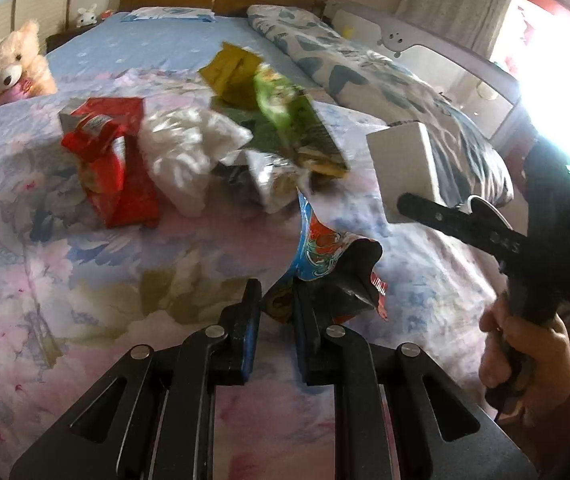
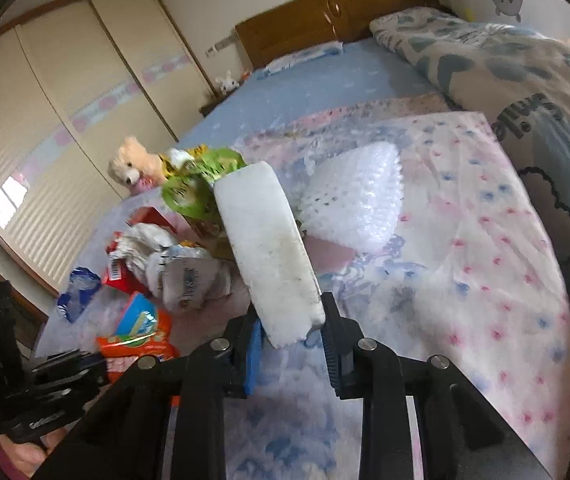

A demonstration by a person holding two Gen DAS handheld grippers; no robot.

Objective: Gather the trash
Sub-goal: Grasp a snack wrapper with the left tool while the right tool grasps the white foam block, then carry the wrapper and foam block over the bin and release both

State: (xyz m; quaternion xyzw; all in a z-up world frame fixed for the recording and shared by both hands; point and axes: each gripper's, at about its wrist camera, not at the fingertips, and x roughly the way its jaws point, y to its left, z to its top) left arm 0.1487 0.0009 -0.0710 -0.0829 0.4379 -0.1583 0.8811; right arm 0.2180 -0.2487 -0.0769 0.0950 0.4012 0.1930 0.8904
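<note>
Left gripper (image 1: 277,300) is clamped on a crinkled, glossy blue-and-orange snack wrapper (image 1: 325,256), centre-low in its view. Right gripper (image 2: 291,320) pinches a scuffed white foam block (image 2: 269,248), mid-frame. Print on the wrappers is too blurred to read. Bubble wrap (image 2: 353,204) lies beyond on the floral quilt (image 2: 465,240).

The right claw (image 2: 291,326) grips the near end of a white foam block (image 2: 269,248), lifted over the floral-quilted bed (image 2: 465,240). Just right of the block lies a sheet of white bubble wrap (image 2: 355,200); left of it, crumpled wrappers (image 2: 165,264) and a cream teddy bear (image 2: 131,168).
</note>
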